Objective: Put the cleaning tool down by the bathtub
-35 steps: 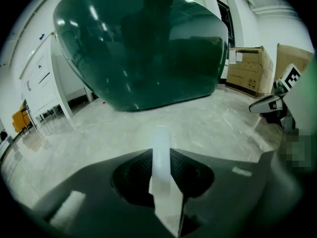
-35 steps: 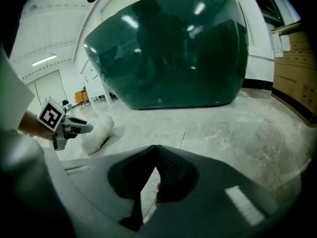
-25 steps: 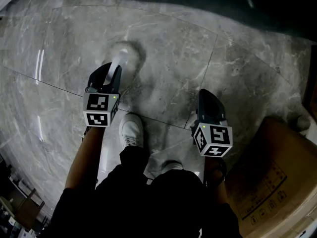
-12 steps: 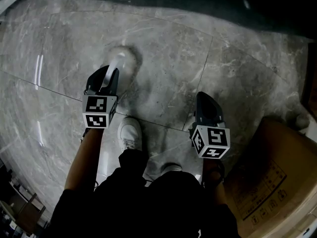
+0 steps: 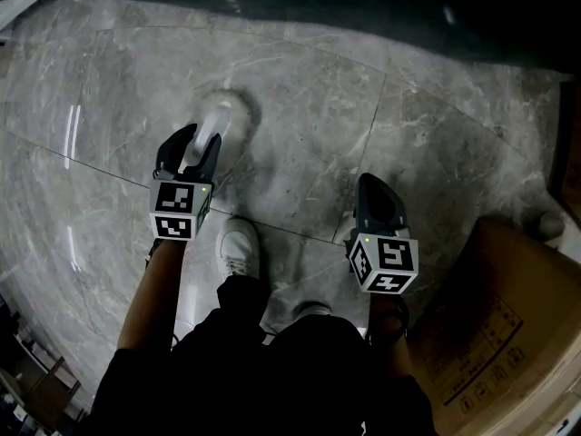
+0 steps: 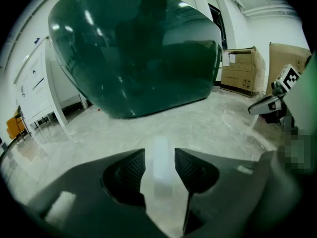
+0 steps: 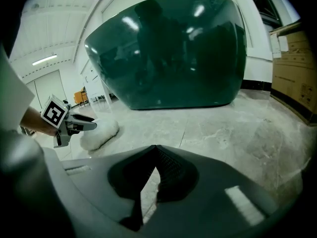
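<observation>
The left gripper (image 6: 160, 158) is clamped on the tool (image 5: 221, 116): its two ribbed jaws press on either side of the white handle (image 6: 159, 175), which runs straight out between them toward 12 o'clock. In the head view the tool's fluffy white head lies on the grey marble floor (image 5: 318, 80) at 1 o'clock of the left gripper, just past its jaws. The right gripper view shows that head at 9 o'clock, low on the floor.

The right gripper (image 7: 155, 155) has its jaws together, with nothing between them. In the head view it hangs at 4 o'clock of the left gripper, well apart from the tool.

The dark green tub (image 7: 168, 53) fills the 12 o'clock part of both gripper views and stands on the floor beyond the tool, with open floor between them. A cardboard box (image 5: 499, 325) sits at 4 o'clock in the head view, near the right gripper. A white shoe (image 5: 239, 243) stands on the floor between the grippers, at 6 o'clock of the tool's head.
</observation>
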